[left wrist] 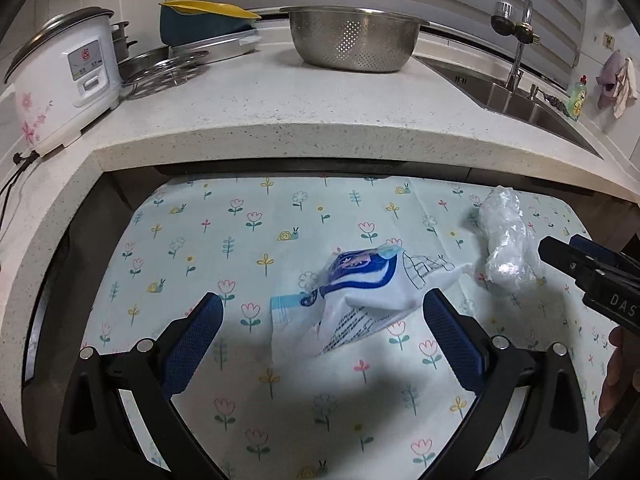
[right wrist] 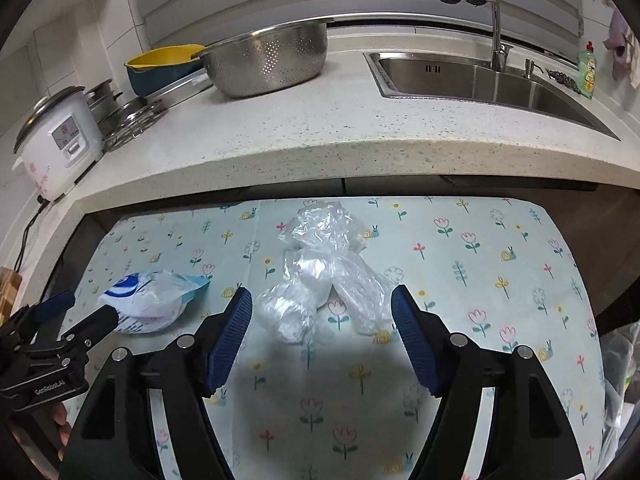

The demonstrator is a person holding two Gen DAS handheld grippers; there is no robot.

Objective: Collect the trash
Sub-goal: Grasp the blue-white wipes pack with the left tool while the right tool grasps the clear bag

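While the steel colander [left wrist: 354, 38] on the speckled countertop [left wrist: 280, 108] sits tilted with its inside hidden, the yellow-rimmed blue basin [left wrist: 204, 20] behind it and the sink [right wrist: 492, 80] show nothing inside. On the floral tablecloth [left wrist: 240, 240] below the counter edge lie two pieces of trash: a blue-and-white printed wrapper [left wrist: 360, 292] and, just to its right, a crumpled clear plastic bag [right wrist: 320, 276]. The left gripper [left wrist: 322, 312] hovers low with its blue-padded jaws spread wide on either side of the wrapper's near end, touching nothing. The right gripper [right wrist: 322, 312] is likewise spread apart, its pads flanking the near end of the plastic bag without closing on it. A rice cooker [left wrist: 64, 76] stands at the counter's left.
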